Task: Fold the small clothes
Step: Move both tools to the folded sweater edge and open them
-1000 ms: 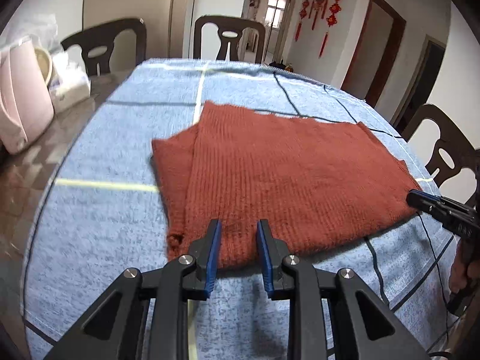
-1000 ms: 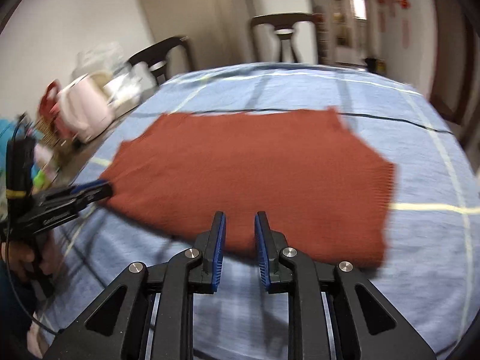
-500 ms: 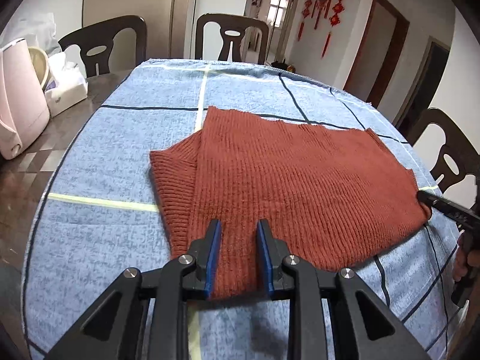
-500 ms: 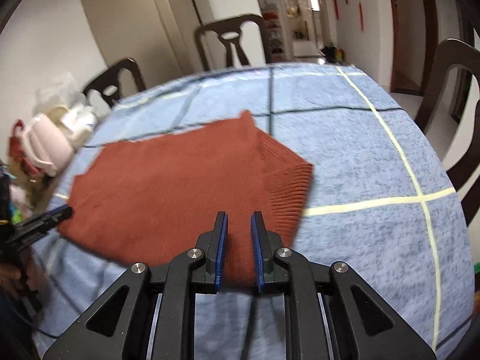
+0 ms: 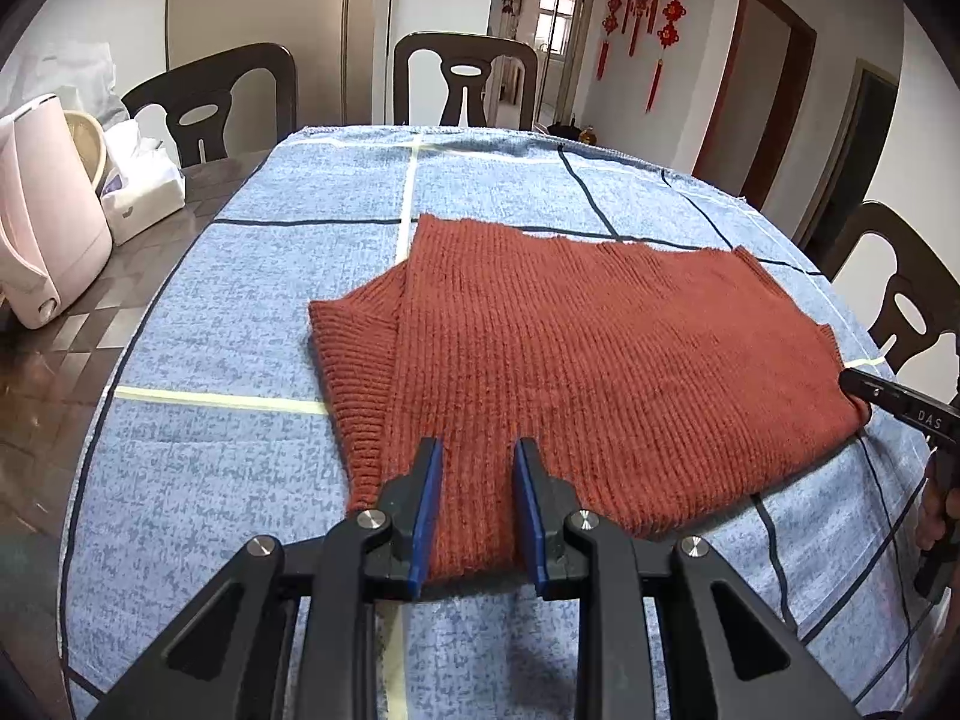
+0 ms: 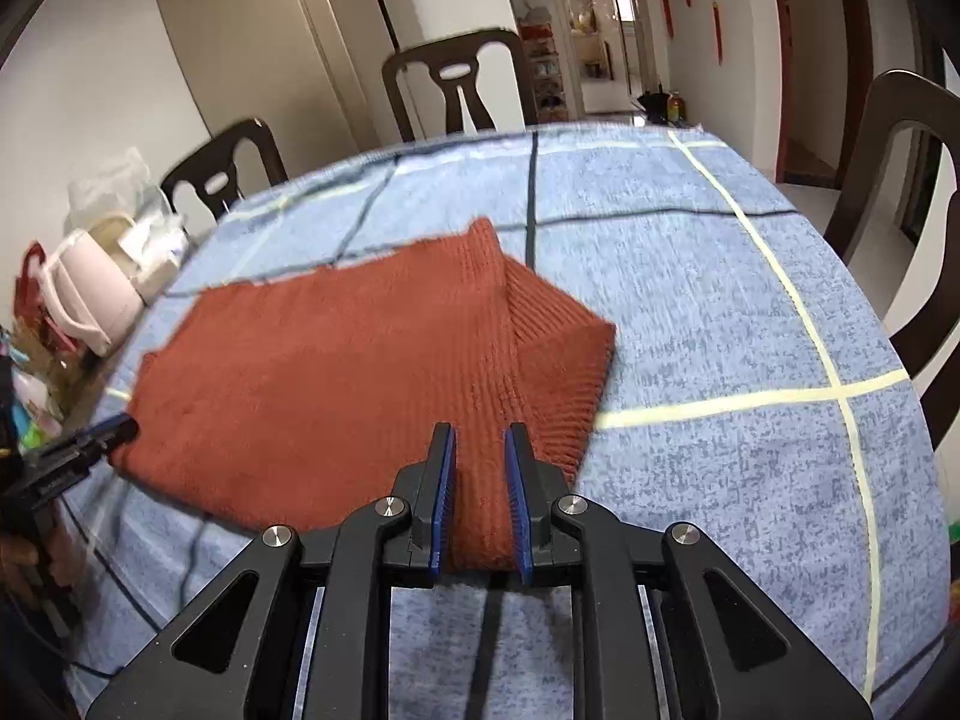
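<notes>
A rust-red knitted sweater [image 5: 588,360] lies flat on the blue checked tablecloth [image 5: 240,312], with a sleeve folded under at its left side. My left gripper [image 5: 477,456] is open, its jaws on either side of the sweater's near hem. In the right wrist view the sweater [image 6: 336,372] lies ahead, a sleeve folded out at its right side. My right gripper [image 6: 478,441] is open with the near hem between its jaws. The right gripper also shows in the left wrist view [image 5: 888,402], at the sweater's right edge. The left gripper shows in the right wrist view [image 6: 90,444], at its left edge.
A pink kettle [image 5: 42,228] and a white tissue pack [image 5: 144,192] stand on the bare dark table left of the cloth. Dark chairs [image 5: 462,78] surround the table, one close on the right [image 5: 900,294]. In the right wrist view a chair [image 6: 906,210] stands right.
Both grippers have moved forward, so the sweater's near hem now lies between each pair of jaws. The right gripper has swung toward the sweater's right side.
</notes>
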Motion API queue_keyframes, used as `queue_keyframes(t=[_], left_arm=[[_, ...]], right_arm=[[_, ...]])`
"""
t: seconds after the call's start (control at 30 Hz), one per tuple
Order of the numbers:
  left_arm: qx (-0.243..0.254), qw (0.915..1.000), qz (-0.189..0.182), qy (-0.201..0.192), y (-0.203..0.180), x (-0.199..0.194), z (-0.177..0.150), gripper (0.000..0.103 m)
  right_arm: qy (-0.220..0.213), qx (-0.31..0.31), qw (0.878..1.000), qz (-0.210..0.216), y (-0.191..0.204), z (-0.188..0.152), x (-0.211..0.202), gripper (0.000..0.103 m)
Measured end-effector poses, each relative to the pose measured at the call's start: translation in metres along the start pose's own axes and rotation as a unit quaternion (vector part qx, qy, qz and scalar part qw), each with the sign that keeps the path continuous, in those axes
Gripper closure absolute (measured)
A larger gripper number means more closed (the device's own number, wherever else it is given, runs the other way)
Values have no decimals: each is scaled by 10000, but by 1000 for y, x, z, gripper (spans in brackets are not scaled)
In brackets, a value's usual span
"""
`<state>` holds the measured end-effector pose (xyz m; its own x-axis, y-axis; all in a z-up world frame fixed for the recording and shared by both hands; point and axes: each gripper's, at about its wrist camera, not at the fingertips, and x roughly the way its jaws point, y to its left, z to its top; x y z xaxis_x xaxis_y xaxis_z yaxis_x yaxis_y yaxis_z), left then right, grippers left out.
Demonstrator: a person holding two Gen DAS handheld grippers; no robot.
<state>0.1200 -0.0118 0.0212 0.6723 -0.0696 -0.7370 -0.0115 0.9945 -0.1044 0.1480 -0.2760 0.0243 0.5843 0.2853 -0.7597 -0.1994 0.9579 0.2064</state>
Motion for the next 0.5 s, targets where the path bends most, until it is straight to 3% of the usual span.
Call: queue_keyframes(t=[0.27, 0.33, 0.4, 0.5], left_arm=[[2, 10000, -3, -33, 1, -12, 0, 73], [-54, 9999, -64, -73, 5, -17, -2, 70], [-122, 9998, -58, -109, 11, -21, -4, 65], [-331, 9994, -66, -104, 23, -25, -8, 62]], right_arm=[[-21, 34, 10000, 86, 2, -1, -13, 85], [-28, 60, 9998, 171, 1, -3, -17, 79], [-58, 119, 9995, 270, -2, -6, -22, 58], [-44, 219, 9994, 279, -8, -10, -25, 52]])
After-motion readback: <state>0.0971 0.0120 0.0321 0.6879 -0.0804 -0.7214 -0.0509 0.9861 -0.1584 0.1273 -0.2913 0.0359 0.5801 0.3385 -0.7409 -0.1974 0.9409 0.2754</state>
